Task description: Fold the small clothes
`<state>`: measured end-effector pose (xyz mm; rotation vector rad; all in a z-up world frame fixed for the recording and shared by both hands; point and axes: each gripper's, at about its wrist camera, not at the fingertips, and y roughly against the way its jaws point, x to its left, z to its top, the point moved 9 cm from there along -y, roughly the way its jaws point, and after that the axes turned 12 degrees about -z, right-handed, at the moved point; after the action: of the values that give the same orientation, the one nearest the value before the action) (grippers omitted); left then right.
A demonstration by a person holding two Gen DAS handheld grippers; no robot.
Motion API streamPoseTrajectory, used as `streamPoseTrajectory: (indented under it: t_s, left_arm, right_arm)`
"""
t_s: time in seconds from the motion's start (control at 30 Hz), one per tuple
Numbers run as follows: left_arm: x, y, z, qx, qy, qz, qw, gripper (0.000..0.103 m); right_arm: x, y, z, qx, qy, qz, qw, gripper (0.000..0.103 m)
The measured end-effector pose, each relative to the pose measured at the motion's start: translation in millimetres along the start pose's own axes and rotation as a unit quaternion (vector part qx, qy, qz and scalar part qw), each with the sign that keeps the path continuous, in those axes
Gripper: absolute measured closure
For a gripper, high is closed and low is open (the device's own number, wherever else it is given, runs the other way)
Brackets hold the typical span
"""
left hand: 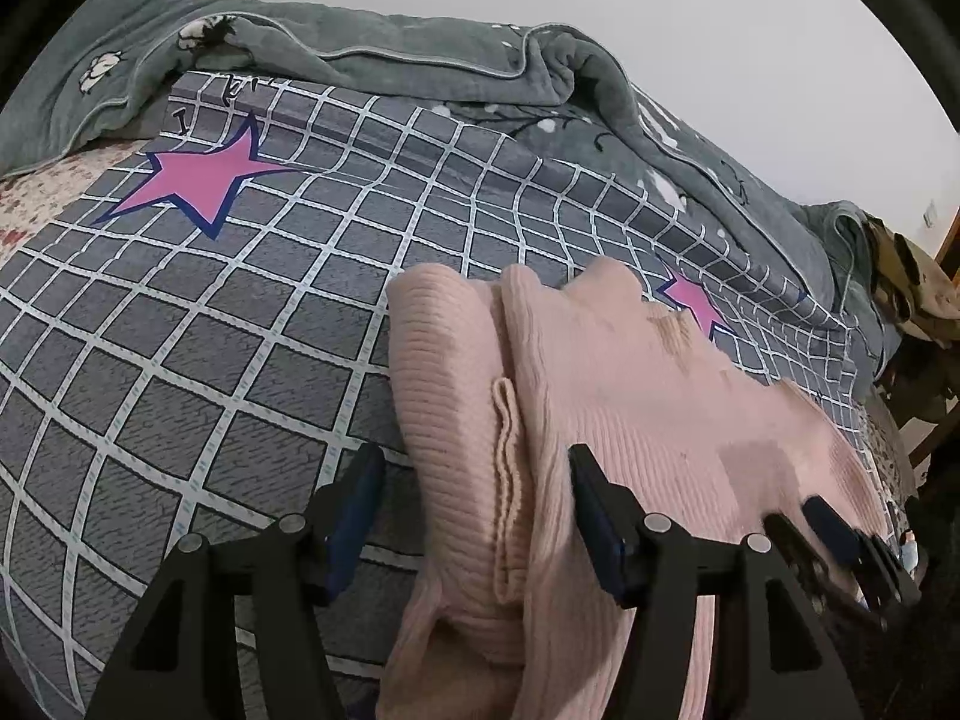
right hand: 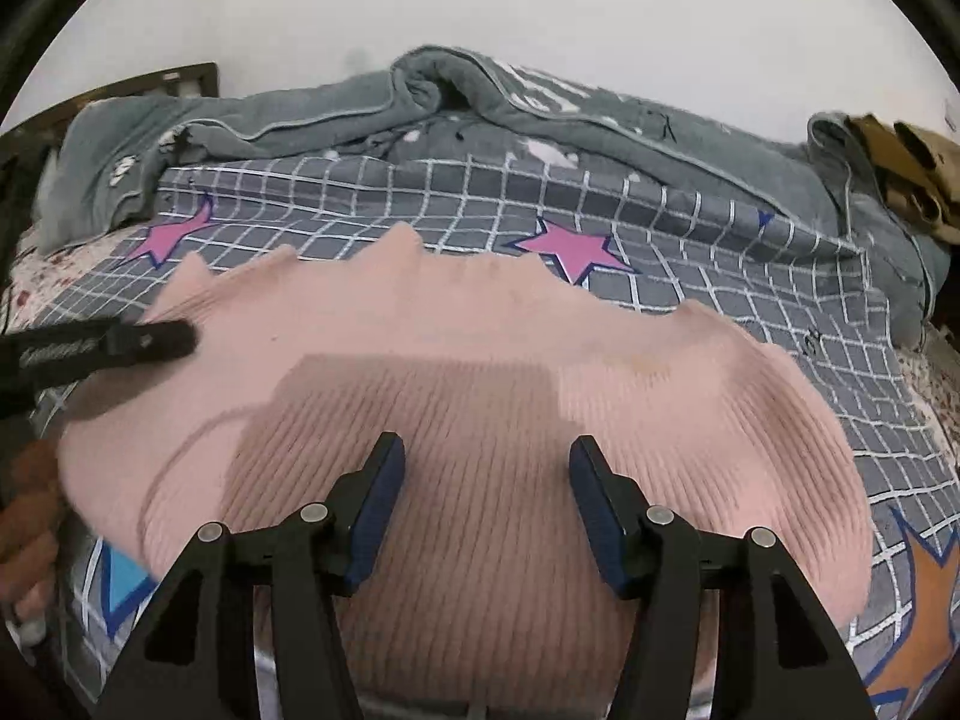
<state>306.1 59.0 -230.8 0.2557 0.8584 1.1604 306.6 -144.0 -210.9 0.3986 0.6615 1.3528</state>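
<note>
A pink ribbed knit garment (left hand: 606,372) lies flat on the checked bed sheet (left hand: 198,324), with one side folded over into a thick ridge. My left gripper (left hand: 474,471) stands open, its blue-padded fingers (left hand: 360,492) on either side of that folded ridge, the pads not pressing it. In the right wrist view the same garment (right hand: 480,330) spreads wide across the bed. My right gripper (right hand: 486,459) hovers open just over its near middle, nothing between the pads. The left gripper (right hand: 150,339) reaches in from the left edge onto the garment's side.
A grey-green blanket (left hand: 420,54) is bunched along the far side of the bed, against a white wall. A tan camouflage cloth (right hand: 906,174) lies at the far right, beside dark wooden furniture (left hand: 936,420). A person's hand (right hand: 30,516) shows at the left edge.
</note>
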Motion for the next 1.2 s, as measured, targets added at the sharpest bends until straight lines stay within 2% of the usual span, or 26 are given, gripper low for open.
streamPoseTrajectory:
  t_s: [0.1, 0.23, 0.5, 0.63, 0.77, 0.83, 0.9, 1.0, 1.1, 1.2]
  left_arm:
    - [0, 0, 0, -0.001, 0.005, -0.002, 1.0, 0.043]
    - [-2, -1, 1, 0.001, 0.016, -0.015, 0.9998, 0.043]
    - [-12, -8, -7, 0.023, 0.006, -0.03, 0.9993, 0.043]
    - [-11, -8, -8, 0.025, 0.016, -0.038, 0.9989, 0.044]
    - [-9, -11, -7, 0.027, 0.029, -0.052, 0.9979, 0.071]
    - [-9, -10, -5, 0.034, 0.037, -0.063, 0.9968, 0.077]
    - [-9, -7, -2, 0.039, 0.054, -0.069, 0.9953, 0.079]
    - [-15, 0, 6, 0.029, 0.087, -0.071, 0.9932, 0.08]
    - [-36, 9, 16, 0.02, 0.07, -0.044, 0.9964, 0.081]
    - [-65, 13, 26, 0.026, 0.048, -0.007, 0.9985, 0.081]
  right_arm:
    - [2, -17, 7, 0.024, -0.007, 0.006, 1.0, 0.047]
    - [4, -20, 8, 0.034, -0.004, 0.012, 0.999, 0.046]
    - [0, 17, -14, 0.027, 0.006, 0.025, 0.999, 0.046]
    - [4, 26, -35, 0.027, 0.026, 0.017, 0.999, 0.047]
    - [-1, 37, -42, 0.023, 0.01, 0.032, 0.999, 0.046]
    - [-7, 47, -42, 0.027, 0.001, 0.056, 0.998, 0.046]
    - [-20, 62, -40, 0.017, -0.013, 0.073, 0.997, 0.047]
    - [-57, 83, -38, -0.012, -0.032, 0.065, 0.997, 0.046]
    - [-105, 90, -42, -0.003, -0.072, 0.078, 0.994, 0.046]
    - [-148, 86, -50, 0.008, -0.111, 0.071, 0.991, 0.046]
